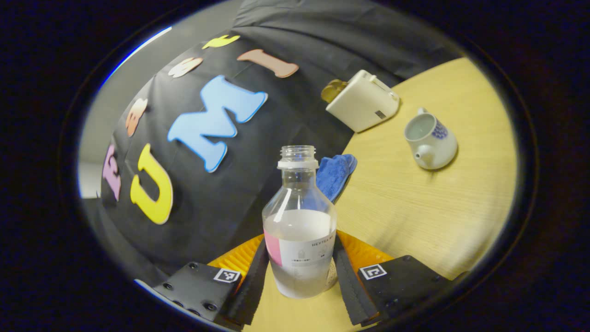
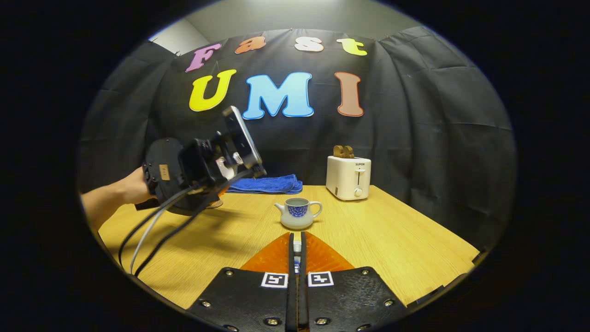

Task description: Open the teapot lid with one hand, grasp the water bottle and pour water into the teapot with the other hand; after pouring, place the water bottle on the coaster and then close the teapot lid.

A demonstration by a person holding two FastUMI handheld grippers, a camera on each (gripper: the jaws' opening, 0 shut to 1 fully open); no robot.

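Left gripper view:
- Left tool point(image 1: 300, 240) clamped on the water bottle point(image 1: 299, 216), one finger pressed against each side of the lower, labelled part.
- Bottle dead centre, uncapped, upright against the fingers, roughly half full of clear water.
- Cannot tell whether its base rests on the surface point(image 1: 415, 207) or hangs just above it.
- Teapot point(image 1: 431, 140) out at 2 o'clock, standing on the wood with its mouth open and bare, spout toward the camera, well apart from the bottle.
- Toaster point(image 1: 362, 101) beyond it at 1 o'clock, near the surface's far edge.
- Blue cloth point(image 1: 334, 173) just behind the bottle's shoulder, against the booth wall.

Right gripper view:
- Right tool point(image 2: 297, 240) at 6 o'clock, narrowed to a thin slit, pinching a small white and blue piece: the teapot lid point(image 2: 297, 249), seen edge-on between the fingers.
- Teapot point(image 2: 298, 213) straight ahead at the centre, lidless, handle to 3 o'clock and spout to 9 o'clock, clear of the tool's tips.
- Left tool point(image 2: 198, 170) off at 9 o'clock, raised over the surface point(image 2: 368, 221), gripped from behind by a hand point(image 2: 133, 186), with cables point(image 2: 152, 230) drooping down toward 7 o'clock.
- Bottle hidden behind that tool's body here.
- Toaster point(image 2: 349, 177) at 2 o'clock of the teapot, blue cloth point(image 2: 267, 184) folded at the back edge, around 11 o'clock of the teapot.
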